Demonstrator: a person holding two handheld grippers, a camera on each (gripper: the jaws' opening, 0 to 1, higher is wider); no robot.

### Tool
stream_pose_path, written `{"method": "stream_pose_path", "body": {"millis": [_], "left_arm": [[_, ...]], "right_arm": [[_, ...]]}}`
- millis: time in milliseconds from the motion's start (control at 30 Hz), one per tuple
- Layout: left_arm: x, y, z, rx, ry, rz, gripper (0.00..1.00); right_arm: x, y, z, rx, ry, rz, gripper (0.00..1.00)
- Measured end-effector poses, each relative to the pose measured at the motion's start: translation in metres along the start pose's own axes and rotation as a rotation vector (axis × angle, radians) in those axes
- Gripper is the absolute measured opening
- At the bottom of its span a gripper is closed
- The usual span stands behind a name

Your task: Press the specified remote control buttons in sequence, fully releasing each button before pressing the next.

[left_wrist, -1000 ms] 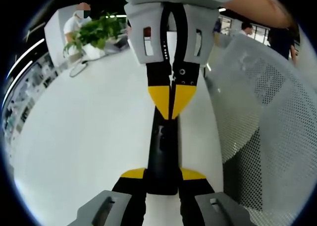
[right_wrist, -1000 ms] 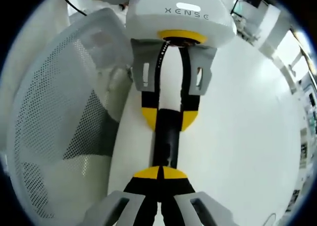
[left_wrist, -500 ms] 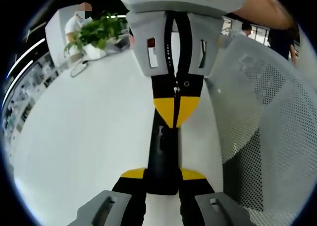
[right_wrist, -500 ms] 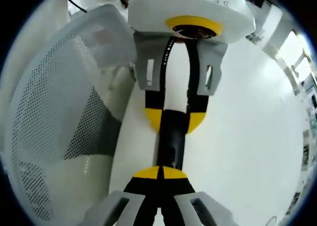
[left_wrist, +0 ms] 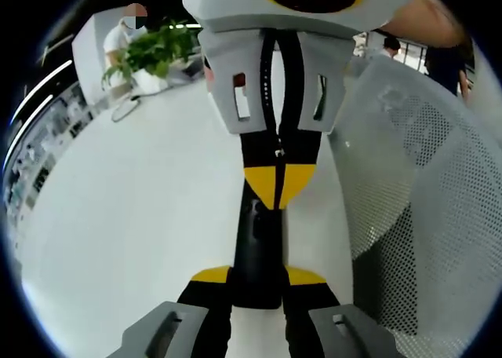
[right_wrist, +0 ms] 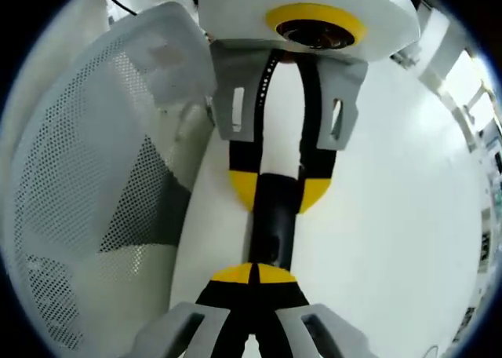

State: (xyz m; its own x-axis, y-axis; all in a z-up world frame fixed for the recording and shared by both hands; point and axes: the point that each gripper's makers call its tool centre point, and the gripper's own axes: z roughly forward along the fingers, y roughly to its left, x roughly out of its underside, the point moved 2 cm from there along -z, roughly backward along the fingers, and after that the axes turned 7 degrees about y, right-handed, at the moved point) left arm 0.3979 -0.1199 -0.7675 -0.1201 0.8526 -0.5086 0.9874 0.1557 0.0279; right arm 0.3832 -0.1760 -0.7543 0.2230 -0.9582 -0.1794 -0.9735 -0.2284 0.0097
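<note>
Since a second ago, grown larger and nearer in each view: the opposing gripper. At centre frame, a black remote control (left_wrist: 256, 252) lying on the white table (left_wrist: 125, 232), long axis up the frame. Pinched at its near end by the left gripper (left_wrist: 256, 283). Pressed together tip-down on its far part, the right gripper (right_wrist: 253, 278). Button under the tip: cannot tell. At right, a mesh chair (left_wrist: 423, 185).
</note>
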Motion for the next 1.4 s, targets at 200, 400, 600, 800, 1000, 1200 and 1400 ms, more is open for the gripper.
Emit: {"method": "stream_pose_path", "body": {"millis": [200, 400, 600, 800, 1000, 1200, 1400], "left_arm": [[0.001, 0.002, 0.002, 0.006, 0.004, -0.002, 0.23], [0.002, 0.003, 0.002, 0.01, 0.004, -0.003, 0.23], [0.0, 0.0, 0.001, 0.012, 0.004, -0.001, 0.23], [0.001, 0.002, 0.003, 0.01, 0.005, 0.0, 0.23], [0.0, 0.001, 0.002, 0.007, 0.006, -0.001, 0.23], [0.0, 0.002, 0.002, 0.005, 0.006, 0.001, 0.23], [-0.002, 0.0, 0.001, 0.004, 0.009, 0.001, 0.23]], "right_arm": [[0.0, 0.0, 0.0, -0.002, -0.002, -0.005, 0.0], [0.0, 0.0, 0.002, 0.004, 0.02, -0.029, 0.0], [0.0, 0.0, 0.001, 0.005, 0.022, -0.035, 0.0], [0.001, 0.0, 0.001, 0.01, 0.018, -0.035, 0.0], [0.004, 0.002, -0.001, 0.004, 0.025, -0.032, 0.0], [0.005, -0.001, -0.007, 0.017, 0.017, -0.021, 0.0], [0.003, -0.007, -0.017, 0.038, -0.004, -0.01, 0.0]]}}
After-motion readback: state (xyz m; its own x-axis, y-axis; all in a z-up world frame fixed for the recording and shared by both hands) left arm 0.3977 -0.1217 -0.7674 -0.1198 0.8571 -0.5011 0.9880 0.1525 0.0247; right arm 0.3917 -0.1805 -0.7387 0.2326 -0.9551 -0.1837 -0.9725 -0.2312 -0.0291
